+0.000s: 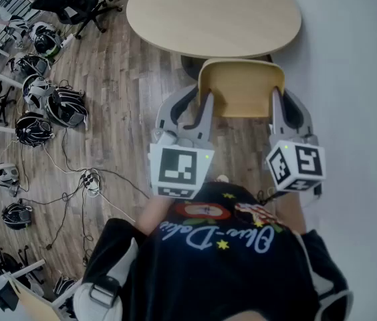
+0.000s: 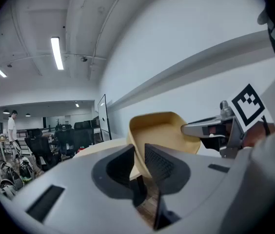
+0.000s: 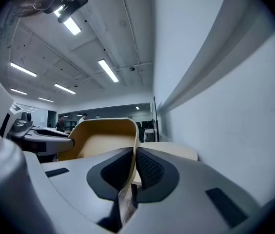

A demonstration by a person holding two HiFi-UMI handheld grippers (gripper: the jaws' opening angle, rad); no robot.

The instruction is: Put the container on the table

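container edges in left gripper, right gripper

The bench has an oval top of pale wood and stands on a floor of grey-brown planks. Just left of the bench, black office chairs stand on the floor. Farther left of the bench, a loose row of black-and-white helmets lies on the planks. Well apart from the bench, past that row, a white power strip lies among thin cables that trail across the floor.
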